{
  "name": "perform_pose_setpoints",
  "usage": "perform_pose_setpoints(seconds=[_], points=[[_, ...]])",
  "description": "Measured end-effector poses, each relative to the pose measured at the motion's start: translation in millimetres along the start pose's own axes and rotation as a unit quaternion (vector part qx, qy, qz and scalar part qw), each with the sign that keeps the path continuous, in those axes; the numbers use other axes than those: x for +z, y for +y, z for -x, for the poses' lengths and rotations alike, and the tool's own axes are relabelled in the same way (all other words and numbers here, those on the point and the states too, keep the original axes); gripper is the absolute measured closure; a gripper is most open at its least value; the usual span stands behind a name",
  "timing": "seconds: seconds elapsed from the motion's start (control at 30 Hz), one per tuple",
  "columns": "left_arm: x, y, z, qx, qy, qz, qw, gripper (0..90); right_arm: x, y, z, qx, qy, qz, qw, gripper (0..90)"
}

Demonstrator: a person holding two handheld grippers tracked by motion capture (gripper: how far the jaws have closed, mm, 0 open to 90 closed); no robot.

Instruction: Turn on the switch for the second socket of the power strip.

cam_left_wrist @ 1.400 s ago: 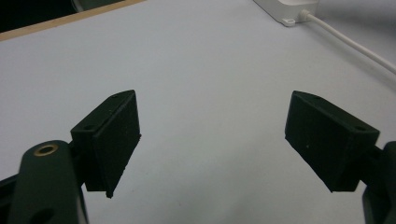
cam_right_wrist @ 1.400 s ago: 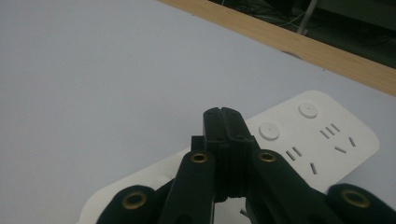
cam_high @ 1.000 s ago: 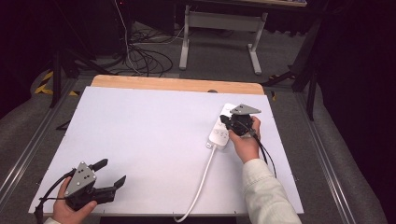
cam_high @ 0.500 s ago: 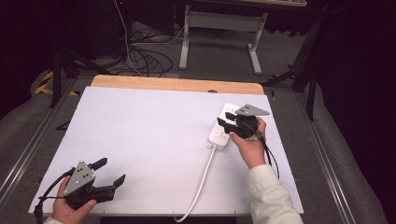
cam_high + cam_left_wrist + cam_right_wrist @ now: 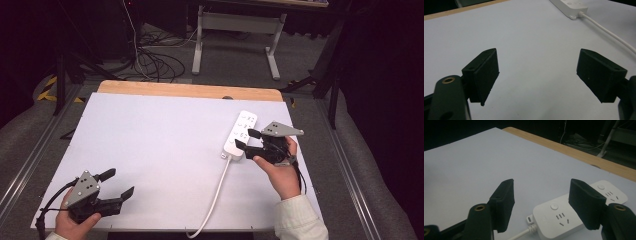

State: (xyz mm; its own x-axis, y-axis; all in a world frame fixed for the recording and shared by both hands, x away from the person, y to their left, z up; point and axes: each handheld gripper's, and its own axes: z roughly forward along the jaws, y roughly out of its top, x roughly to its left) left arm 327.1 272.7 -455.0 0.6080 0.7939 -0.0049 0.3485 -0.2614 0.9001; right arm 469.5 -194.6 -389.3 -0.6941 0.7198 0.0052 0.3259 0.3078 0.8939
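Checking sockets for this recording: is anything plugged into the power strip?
Empty: the power strip lies flat on the white table, and its visible sockets hold no plug.

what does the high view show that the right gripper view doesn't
High view alone: the left gripper open near the table's front left corner, both hands, the floor cables and the full run of the power strip's cord to the table's front edge.

Right gripper view alone: close detail of the power strip, its socket slots and round buttons.

Both: the white power strip, the white tabletop with its wooden far edge, and the right gripper, open, with nothing between its jaws.
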Motion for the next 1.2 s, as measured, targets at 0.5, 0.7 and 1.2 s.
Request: perform_pose_setpoints(seconds=[0.5, 0.7, 1.2], points=[[-2.1, 0.2, -1.3, 0.006, -0.003, 0.0, 1.0, 14.1, -39.1, -35.7, -12.2, 0.008, 0.033, 0.005, 0.9994, 17.6], [-3.7, -0.2, -1.7, 0.003, -0.014, 0.002, 0.9999, 11.6, -48.5, -52.2, -18.6, 0.004, 0.052, 0.001, 0.9986, 17.2], [-9.5, -1.7, -4.1, -0.004, -0.04, 0.005, 0.9992, 9.3, -51.9, -97.1, -19.7, 0.015, 0.092, -0.011, 0.9956, 13.5]])
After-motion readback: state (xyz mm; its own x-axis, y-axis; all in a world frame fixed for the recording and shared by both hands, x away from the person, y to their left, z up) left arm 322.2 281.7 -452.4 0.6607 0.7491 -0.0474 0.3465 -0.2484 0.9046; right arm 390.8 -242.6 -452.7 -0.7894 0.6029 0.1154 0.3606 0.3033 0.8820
